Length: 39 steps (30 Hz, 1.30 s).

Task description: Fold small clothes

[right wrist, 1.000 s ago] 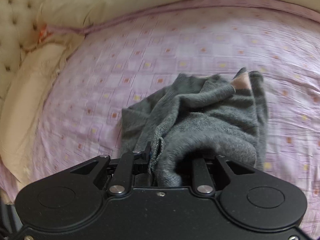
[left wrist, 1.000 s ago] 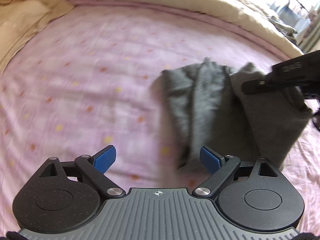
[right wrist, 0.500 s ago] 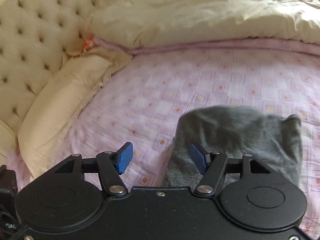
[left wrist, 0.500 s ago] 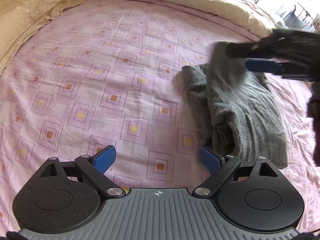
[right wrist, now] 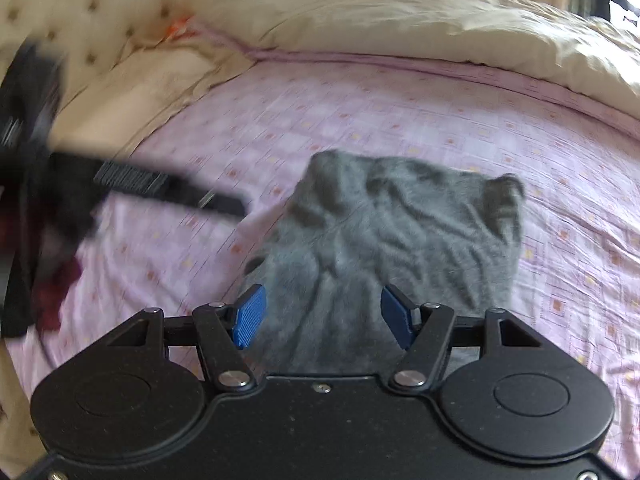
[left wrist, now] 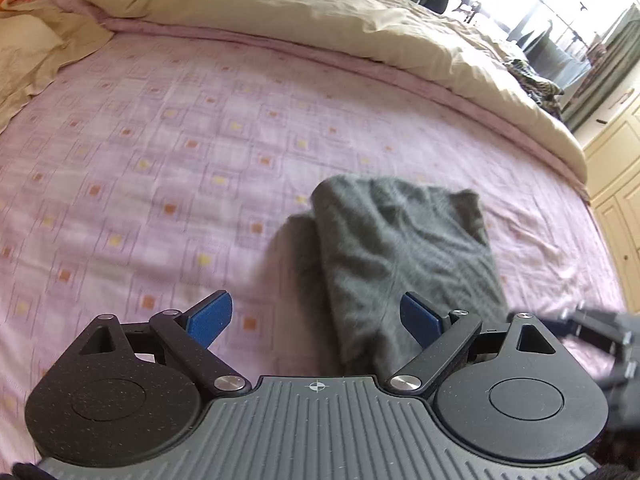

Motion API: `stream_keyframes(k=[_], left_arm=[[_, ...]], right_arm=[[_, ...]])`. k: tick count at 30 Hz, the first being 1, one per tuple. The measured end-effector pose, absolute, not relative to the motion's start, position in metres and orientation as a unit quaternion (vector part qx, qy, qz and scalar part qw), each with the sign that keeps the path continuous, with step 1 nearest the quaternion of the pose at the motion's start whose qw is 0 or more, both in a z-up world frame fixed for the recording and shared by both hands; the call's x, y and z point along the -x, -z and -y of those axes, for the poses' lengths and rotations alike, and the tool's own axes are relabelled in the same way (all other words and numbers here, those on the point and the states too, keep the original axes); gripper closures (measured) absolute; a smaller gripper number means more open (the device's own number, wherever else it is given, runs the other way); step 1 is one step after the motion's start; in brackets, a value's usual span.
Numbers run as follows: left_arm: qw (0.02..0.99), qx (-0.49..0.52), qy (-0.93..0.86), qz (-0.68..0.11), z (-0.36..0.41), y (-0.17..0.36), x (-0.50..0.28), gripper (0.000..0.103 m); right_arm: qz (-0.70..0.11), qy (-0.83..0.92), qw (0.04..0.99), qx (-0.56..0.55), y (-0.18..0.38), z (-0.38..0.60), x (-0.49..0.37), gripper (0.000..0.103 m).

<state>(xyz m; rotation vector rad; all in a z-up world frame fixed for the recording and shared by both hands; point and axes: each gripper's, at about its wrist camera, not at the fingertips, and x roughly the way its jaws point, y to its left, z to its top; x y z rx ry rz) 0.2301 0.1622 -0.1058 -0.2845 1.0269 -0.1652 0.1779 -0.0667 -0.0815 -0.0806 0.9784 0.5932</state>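
Tools, left (left wrist: 316, 316) and right (right wrist: 322, 316), gape empty over folded grey garment (left wrist: 400, 248).

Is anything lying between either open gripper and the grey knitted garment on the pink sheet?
Nothing visible. The grey knitted garment lies directly ahead of the right gripper and left gripper, both open, with only pink patterned bedsheet around it.

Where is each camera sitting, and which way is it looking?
Left wrist: sits on the left gripper, looking forward across the pink bed sheet at the grey garment; its open blue fingers show.
Right wrist: sits on the right gripper, looking over the same garment toward the tufted headboard; its open fingers show.
Shared: both see the garment, the sheet and the cream duvet.
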Motion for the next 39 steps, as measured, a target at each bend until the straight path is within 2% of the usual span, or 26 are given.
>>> stream_keyframes(k=[7, 11, 13, 15, 17, 22, 28, 30, 34, 35, 36, 39], left_arm=[[0.859, 0.105, 0.100, -0.490, -0.143, 0.100, -0.265, 0.012], [0.852, 0.104, 0.104, -0.502, -0.143, 0.103, -0.272, 0.011], [0.849, 0.103, 0.103, -0.507, -0.145, 0.105, -0.274, 0.011], [0.847, 0.100, 0.104, -0.511, -0.147, 0.106, -0.275, 0.011], [0.846, 0.095, 0.106, -0.513, -0.148, 0.106, -0.275, 0.011], [0.850, 0.082, 0.114, -0.508, -0.144, 0.104, -0.280, 0.012], [0.850, 0.057, 0.122, -0.510, -0.114, 0.115, -0.293, 0.011], [0.853, 0.045, 0.123, -0.505, -0.104, 0.120, -0.297, 0.011], [0.857, 0.007, 0.097, -0.507, -0.093, 0.143, -0.306, 0.011], [0.854, -0.007, 0.081, -0.514, -0.093, 0.151, -0.309, 0.011], [0.849, -0.018, 0.068, -0.524, -0.095, 0.160, -0.311, 0.011], [0.839, -0.001, 0.060, -0.541, -0.111, 0.180, -0.311, 0.008]], right_arm=[[-0.476, -0.323, 0.814, 0.084, 0.114, 0.015, -0.164, 0.035], [-0.457, -0.314, 0.803, 0.221, 0.142, -0.032, -0.150, 0.035], [-0.438, -0.310, 0.803, 0.260, 0.147, -0.041, -0.142, 0.043], [-0.427, -0.297, 0.815, 0.253, 0.143, -0.035, -0.138, 0.073], [-0.429, -0.289, 0.828, 0.217, 0.134, -0.024, -0.140, 0.084], [-0.416, -0.302, 0.851, 0.110, 0.108, -0.008, -0.145, 0.086], [-0.470, -0.321, 0.818, 0.081, 0.136, -0.018, -0.159, 0.077], [-0.463, -0.323, 0.822, 0.067, 0.130, -0.007, -0.158, 0.058], [-0.453, -0.325, 0.828, 0.053, 0.115, 0.026, -0.152, 0.036], [-0.452, -0.320, 0.831, 0.046, 0.111, 0.037, -0.152, 0.028], [-0.450, -0.312, 0.835, 0.042, 0.107, 0.048, -0.153, 0.024], [-0.439, -0.278, 0.853, 0.043, 0.097, 0.077, -0.157, 0.021]])
